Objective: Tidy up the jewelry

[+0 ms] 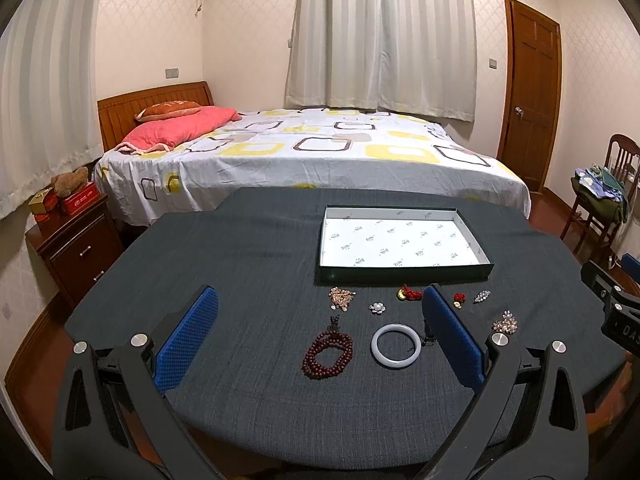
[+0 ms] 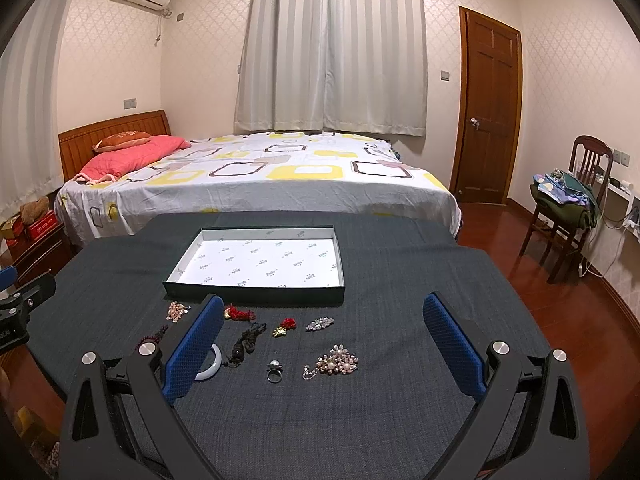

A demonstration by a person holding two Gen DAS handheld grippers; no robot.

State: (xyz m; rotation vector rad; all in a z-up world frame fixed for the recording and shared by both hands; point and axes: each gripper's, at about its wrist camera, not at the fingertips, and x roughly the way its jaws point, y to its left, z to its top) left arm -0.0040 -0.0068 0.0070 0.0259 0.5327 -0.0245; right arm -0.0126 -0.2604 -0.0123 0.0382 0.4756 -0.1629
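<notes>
Hovering over the dark tabletop, I am holding my left gripper and right gripper with fingers spread wide, gripping nothing. The jewelry is lying loose just in front of the shallow box: wooden bead bracelet, white bangle, ring, pearl brooch.

A home bedroom: a made bed with pink pillow, nightstand beside its head, curtains behind it, wooden door past its foot.
</notes>
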